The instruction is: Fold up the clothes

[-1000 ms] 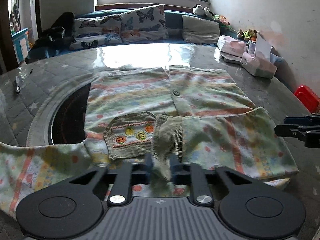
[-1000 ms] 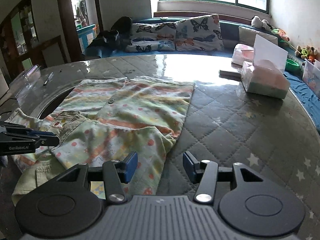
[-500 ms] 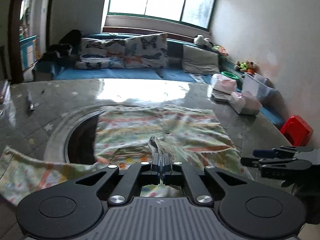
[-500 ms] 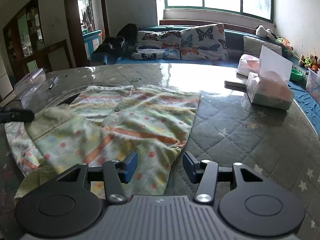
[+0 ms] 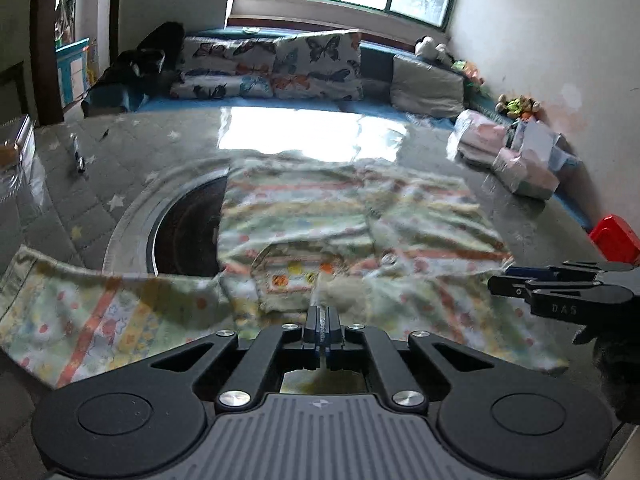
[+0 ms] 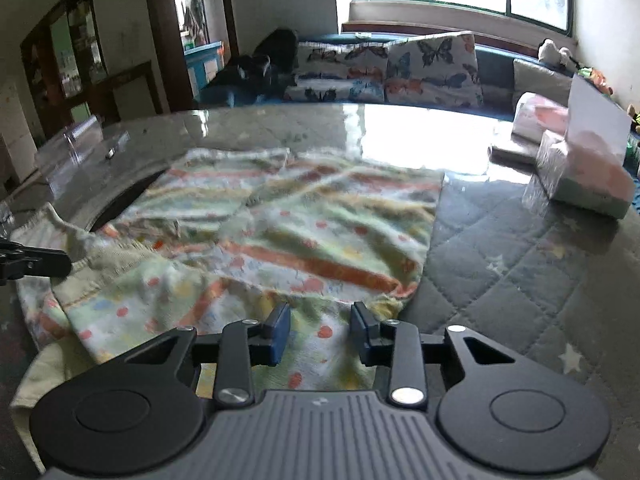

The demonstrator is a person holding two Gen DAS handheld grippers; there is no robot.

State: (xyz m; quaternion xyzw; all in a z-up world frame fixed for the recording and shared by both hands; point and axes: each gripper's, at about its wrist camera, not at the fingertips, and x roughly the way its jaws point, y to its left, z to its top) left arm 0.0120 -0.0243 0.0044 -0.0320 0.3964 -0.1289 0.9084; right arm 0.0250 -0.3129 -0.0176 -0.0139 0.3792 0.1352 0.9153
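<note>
A child's pastel striped and dotted jacket (image 5: 352,220) lies spread on the round quilted table; it also shows in the right wrist view (image 6: 304,232). Its left sleeve (image 5: 100,320) stretches out to the left. My left gripper (image 5: 322,320) is shut on the folded ribbed edge of the jacket near its front hem, beside the small embroidered pocket (image 5: 296,276). My right gripper (image 6: 320,330) is open, its jaws just above the jacket's right front corner, holding nothing. It shows at the right in the left wrist view (image 5: 560,292).
A dark round recess (image 5: 188,236) sits in the table under the jacket's left side. Tissue packs (image 6: 584,176) stand at the table's right rear. A pen (image 5: 78,156) lies far left. A red box (image 5: 616,240) is off the right edge. A cushioned bench (image 5: 280,72) runs behind.
My left gripper closed on the jacket's ribbed edge and lifted it, then came lower and nearer the table. My right gripper stayed open and moved forward over the jacket's right corner.
</note>
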